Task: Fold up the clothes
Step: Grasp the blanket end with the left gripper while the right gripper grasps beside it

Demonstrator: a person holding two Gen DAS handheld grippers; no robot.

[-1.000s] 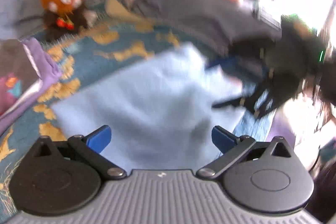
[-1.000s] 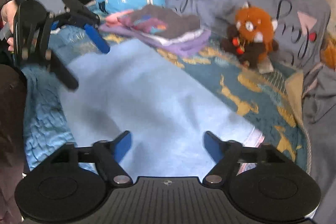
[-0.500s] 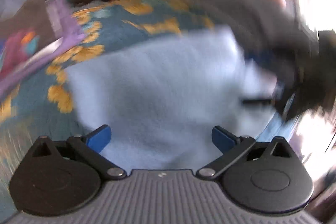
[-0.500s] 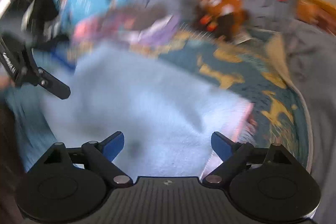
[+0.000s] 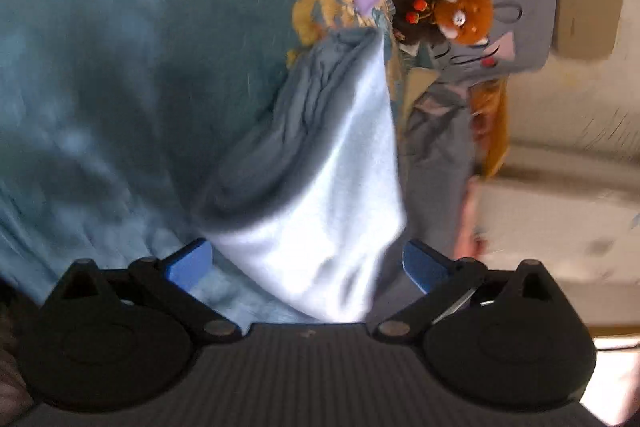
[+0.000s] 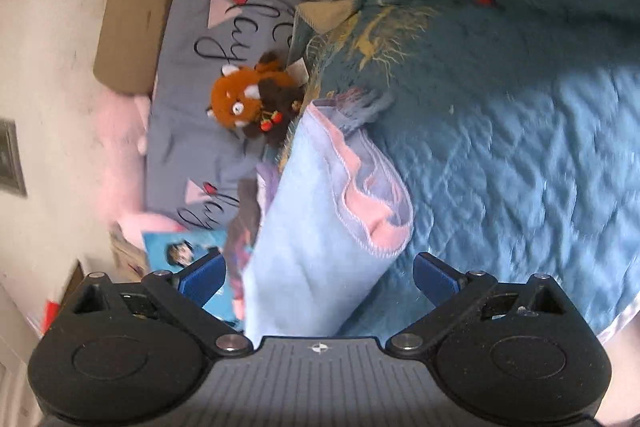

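Both views are tipped sideways. A pale blue garment (image 5: pixel 344 195) hangs between the spread fingers of the left claw (image 5: pixel 308 263), which grips nothing. In the right claw (image 6: pixel 318 273), also spread wide, the same cloth drapes over the blue quilted bed (image 6: pixel 520 155), near a plush toy (image 6: pixel 248 99).

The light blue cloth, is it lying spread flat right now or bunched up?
Bunched up. The light blue cloth curls over itself, showing its pink underside, and sags in deep wrinkles in the left wrist view.
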